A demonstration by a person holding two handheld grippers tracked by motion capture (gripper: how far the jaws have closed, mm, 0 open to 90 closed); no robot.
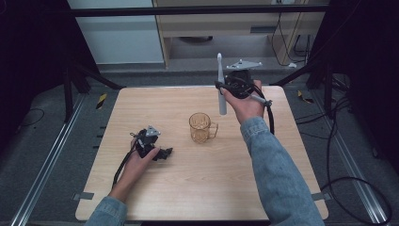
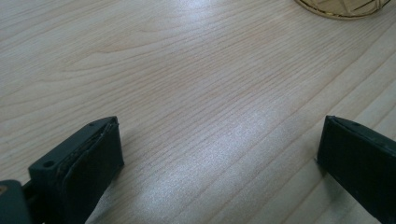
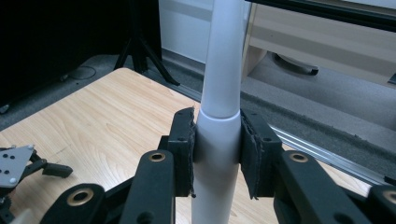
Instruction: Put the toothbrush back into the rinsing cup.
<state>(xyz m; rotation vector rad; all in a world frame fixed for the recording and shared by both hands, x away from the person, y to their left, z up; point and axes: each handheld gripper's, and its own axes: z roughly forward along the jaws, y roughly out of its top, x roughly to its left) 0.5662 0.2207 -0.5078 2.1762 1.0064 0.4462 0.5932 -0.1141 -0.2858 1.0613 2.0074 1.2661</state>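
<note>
The right gripper [image 1: 229,88] is clenched on a white electric toothbrush [image 1: 220,84] — in the right gripper view its two pads press either side of the toothbrush's thick handle [image 3: 217,140], just below the seam where the body narrows. The toothbrush stands upright, long axis vertical, brush head up and thick end down, held in the air over the far edge of the wooden table [image 1: 197,188], toward its far right corner. The left gripper [image 1: 160,153] rests low on the table toward the near left, released — in its own view the jaws stand wide apart with bare wood between them. An amber transparent mug [image 1: 201,127] sits near the table's middle, handle toward the right edge, between the two grippers.
</note>
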